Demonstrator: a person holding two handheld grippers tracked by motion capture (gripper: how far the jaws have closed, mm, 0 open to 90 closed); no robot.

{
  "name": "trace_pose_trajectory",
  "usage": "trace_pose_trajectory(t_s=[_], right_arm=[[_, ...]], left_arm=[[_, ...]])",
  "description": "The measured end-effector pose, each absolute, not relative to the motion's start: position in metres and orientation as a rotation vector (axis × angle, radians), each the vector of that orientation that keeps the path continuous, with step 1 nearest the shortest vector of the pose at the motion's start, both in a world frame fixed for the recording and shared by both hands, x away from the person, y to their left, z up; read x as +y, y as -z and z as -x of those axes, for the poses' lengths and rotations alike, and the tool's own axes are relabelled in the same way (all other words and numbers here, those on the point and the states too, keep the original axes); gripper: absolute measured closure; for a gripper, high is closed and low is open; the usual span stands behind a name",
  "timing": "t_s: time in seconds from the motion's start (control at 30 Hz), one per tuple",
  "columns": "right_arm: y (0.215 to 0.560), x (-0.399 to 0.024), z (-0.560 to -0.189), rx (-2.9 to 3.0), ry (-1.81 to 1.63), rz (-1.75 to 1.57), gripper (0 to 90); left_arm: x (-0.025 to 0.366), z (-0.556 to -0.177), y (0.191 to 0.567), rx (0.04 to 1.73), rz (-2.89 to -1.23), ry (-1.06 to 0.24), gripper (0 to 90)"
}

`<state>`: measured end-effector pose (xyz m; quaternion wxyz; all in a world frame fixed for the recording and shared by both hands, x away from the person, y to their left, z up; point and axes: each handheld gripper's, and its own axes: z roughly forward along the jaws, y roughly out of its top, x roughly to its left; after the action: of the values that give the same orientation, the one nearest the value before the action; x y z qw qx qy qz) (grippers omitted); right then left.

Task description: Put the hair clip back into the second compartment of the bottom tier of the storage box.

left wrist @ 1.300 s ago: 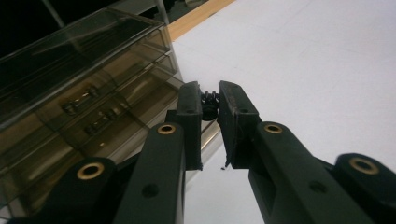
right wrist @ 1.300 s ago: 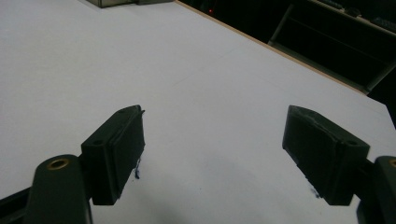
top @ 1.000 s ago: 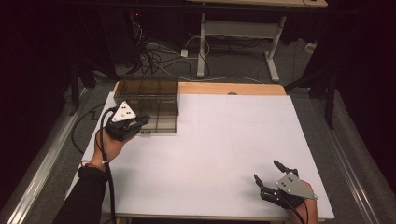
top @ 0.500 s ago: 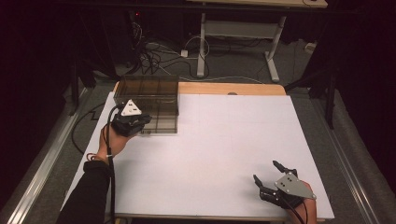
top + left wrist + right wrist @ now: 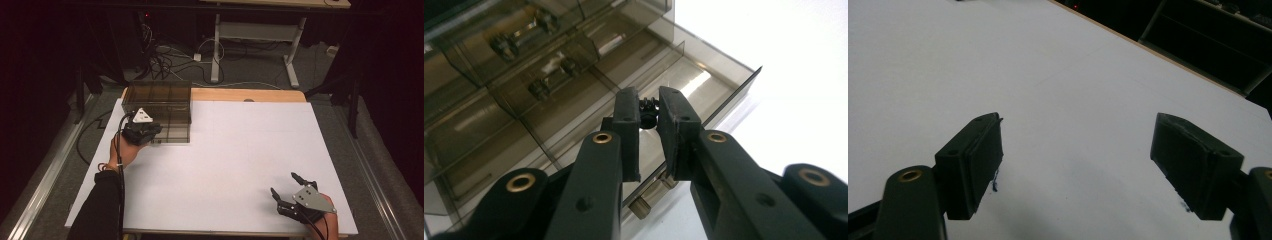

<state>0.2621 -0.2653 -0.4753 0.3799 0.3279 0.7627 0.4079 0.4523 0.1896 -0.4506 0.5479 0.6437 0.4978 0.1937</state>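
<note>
Since a second ago the left gripper has travelled from the worktop's left edge toward the back left corner, and it now hangs over the front part of the smoky translucent plastic compartment box that sits there. Seen from the left gripper view, its jaws are drawn close together and pinch a small black knurled screw-like part between their tips, held above an open compartment near the box's front wall; other compartments farther in hold small dark metal pieces. Near the front right corner of the white worktop, the right gripper rests with its jaws spread wide and nothing between them.
</note>
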Motion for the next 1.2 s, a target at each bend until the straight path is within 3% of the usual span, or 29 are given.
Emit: trace_pose_trajectory(t_s=[0.7, 1.2], right_arm=[[0.475, -0.265, -0.261, 1.945, -1.031, -0.821, 21.2], [0.476, -0.264, -0.262, 1.946, -1.02, -0.83, 21.2]], left_arm=[[0.189, -0.458, 0.464, 1.213, -1.532, -0.467, 74.3], [0.196, -0.437, 0.455, 1.108, -1.438, -0.537, 72.0]])
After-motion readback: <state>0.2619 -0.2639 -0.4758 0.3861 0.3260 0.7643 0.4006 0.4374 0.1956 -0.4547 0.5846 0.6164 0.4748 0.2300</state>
